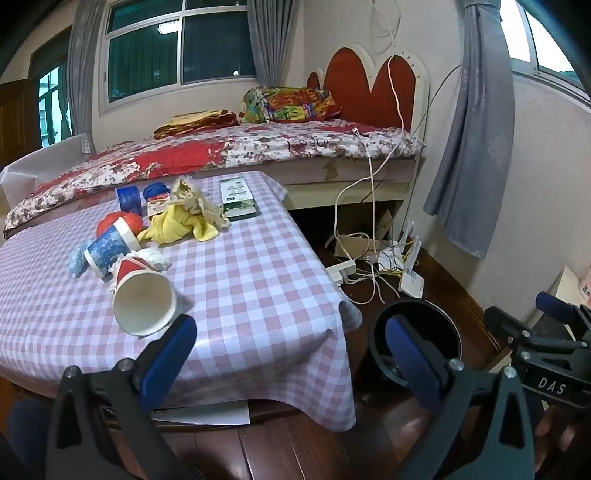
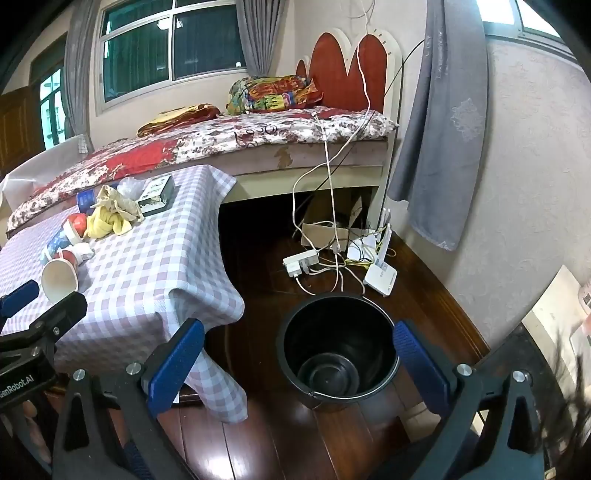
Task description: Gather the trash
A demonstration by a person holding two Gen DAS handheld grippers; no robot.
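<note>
Now, with left claw (image 1: 288,354) and right claw (image 2: 299,363) both spread wide and empty, best to start on nearest paper cup (image 1: 142,306) by table's (image 1: 258,295) front edge, then drop into black bucket (image 2: 338,354) on floor off table's right corner.

Both views are evenly, rather dimly lit by cool indoor light. Daylight glares white through a window (image 1: 532,33) at one o'clock. Soft shadows sit under the table (image 2: 155,266). Fisheye bending curves walls and blackens the corners. Glossy floorboards (image 2: 280,443) reflect highlights at six o'clock; five o'clock in the right view blurs.
</note>
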